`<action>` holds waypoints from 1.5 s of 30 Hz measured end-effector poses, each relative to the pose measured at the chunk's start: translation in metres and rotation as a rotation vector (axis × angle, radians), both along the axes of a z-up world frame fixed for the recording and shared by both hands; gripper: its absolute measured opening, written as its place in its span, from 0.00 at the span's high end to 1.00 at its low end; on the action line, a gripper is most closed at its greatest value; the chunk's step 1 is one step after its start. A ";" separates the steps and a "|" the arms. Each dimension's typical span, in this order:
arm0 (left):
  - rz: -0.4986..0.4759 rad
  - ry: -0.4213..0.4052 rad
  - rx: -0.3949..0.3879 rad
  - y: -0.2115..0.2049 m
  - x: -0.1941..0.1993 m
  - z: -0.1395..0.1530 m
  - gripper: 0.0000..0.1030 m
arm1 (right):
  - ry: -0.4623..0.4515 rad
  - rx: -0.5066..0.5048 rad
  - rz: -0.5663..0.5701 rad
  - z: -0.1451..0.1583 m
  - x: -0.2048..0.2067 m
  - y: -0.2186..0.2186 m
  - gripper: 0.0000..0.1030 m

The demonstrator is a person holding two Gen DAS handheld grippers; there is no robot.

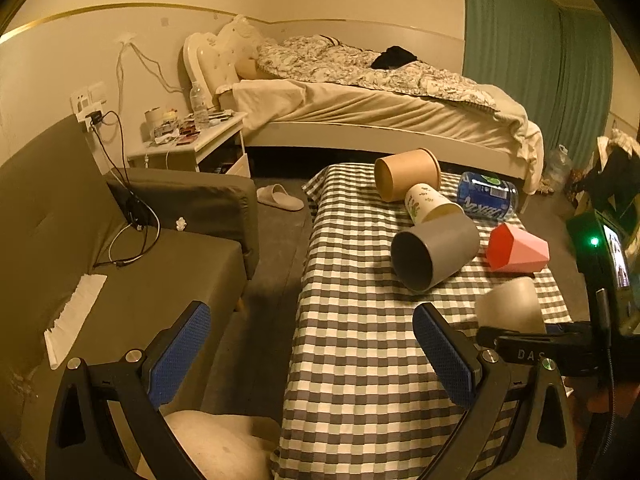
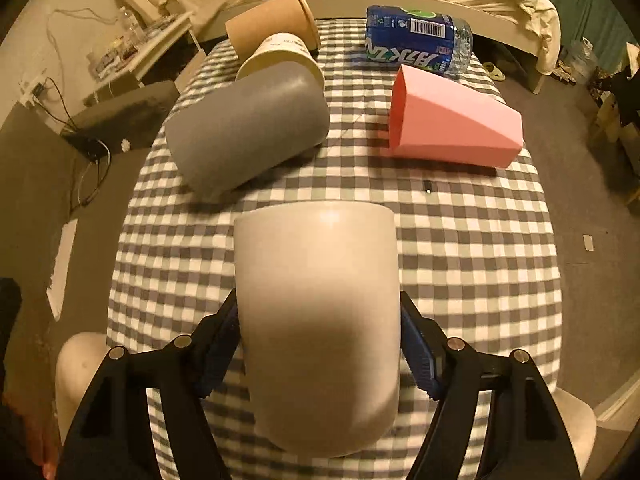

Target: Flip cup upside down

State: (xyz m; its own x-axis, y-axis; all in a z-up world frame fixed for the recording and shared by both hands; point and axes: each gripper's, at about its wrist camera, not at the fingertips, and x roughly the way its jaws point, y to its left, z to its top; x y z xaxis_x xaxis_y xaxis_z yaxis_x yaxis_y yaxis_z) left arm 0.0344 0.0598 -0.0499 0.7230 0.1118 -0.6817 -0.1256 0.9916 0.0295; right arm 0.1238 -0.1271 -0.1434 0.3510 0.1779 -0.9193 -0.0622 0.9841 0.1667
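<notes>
My right gripper [image 2: 320, 344] is shut on a beige cup [image 2: 316, 320], its blue pads pressed on both sides, above the checkered table [image 2: 480, 248]. The cup's rim end points away from the camera. The same cup [image 1: 512, 304] and the right gripper [image 1: 528, 344] show at the right in the left wrist view. My left gripper [image 1: 312, 348] is open and empty over the table's left edge. A grey cup [image 2: 248, 132] lies on its side; it also shows in the left wrist view [image 1: 436, 252].
On the table lie a pink faceted cup [image 2: 452, 124], a printed paper cup [image 2: 280, 56], a brown paper cup [image 2: 272, 24] and a blue-labelled bottle [image 2: 420, 40]. A grey sofa [image 1: 120, 240] stands left, a bed [image 1: 380, 96] and a nightstand [image 1: 192, 136] behind.
</notes>
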 end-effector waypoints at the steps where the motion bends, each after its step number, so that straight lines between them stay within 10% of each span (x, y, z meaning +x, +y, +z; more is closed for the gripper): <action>1: -0.004 0.000 0.004 -0.003 0.000 0.000 0.00 | -0.013 0.021 0.014 0.001 0.000 0.001 0.28; 18: -0.101 -0.017 -0.009 -0.099 -0.020 0.021 0.00 | -0.458 -0.097 -0.073 0.110 -0.095 -0.099 0.09; 45: -0.238 0.143 0.018 -0.188 0.008 -0.060 0.01 | -0.337 -0.034 -0.201 0.034 -0.076 -0.169 0.09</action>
State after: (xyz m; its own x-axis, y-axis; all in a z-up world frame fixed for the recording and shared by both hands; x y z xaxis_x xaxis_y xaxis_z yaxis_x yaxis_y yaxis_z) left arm 0.0425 -0.1284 -0.1096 0.6271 -0.0365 -0.7781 0.1173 0.9919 0.0480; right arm 0.0483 -0.2963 -0.1092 0.6586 0.0458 -0.7511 0.0871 0.9868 0.1366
